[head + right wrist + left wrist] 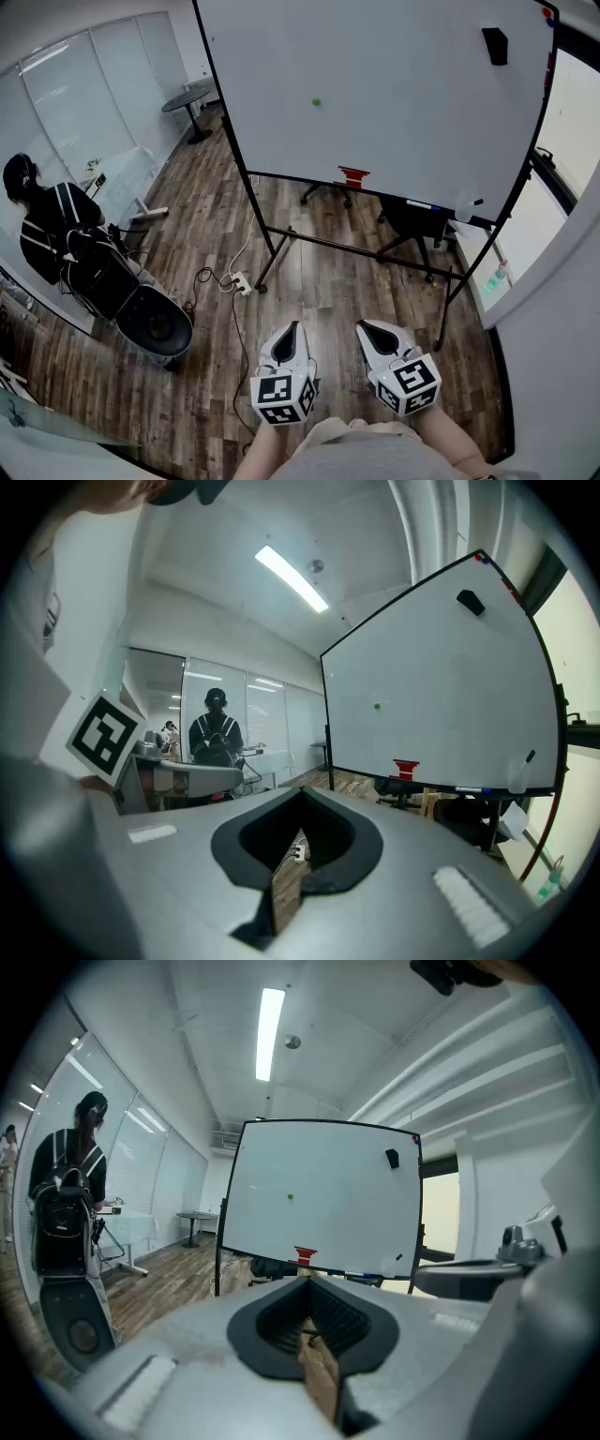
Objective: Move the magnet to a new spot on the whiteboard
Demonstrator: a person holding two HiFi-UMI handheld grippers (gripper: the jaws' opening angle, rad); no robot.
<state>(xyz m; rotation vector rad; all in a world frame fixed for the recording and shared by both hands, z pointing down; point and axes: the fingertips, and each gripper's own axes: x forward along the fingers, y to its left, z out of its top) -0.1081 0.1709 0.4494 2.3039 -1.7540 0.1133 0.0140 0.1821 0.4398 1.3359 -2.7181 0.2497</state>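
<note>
Approach was the step in hand: the left gripper (292, 328) and right gripper (366, 327) hung well short of the whiteboard (412, 122), jaws pressed together on nothing. The magnet (316, 101), green, sat mid-board. Next, probably, one gripper had to reach it and spread its jaws.

- The head view looks steeply down from above; the left gripper (292, 327) and right gripper (365, 325) sit close below it, the whiteboard (394, 103) farther ahead.
- Each gripper view looks nearly level along its own jaws, toward the whiteboard, well apart from it.
- All three share the whiteboard and wooden floor (328, 272).
</note>
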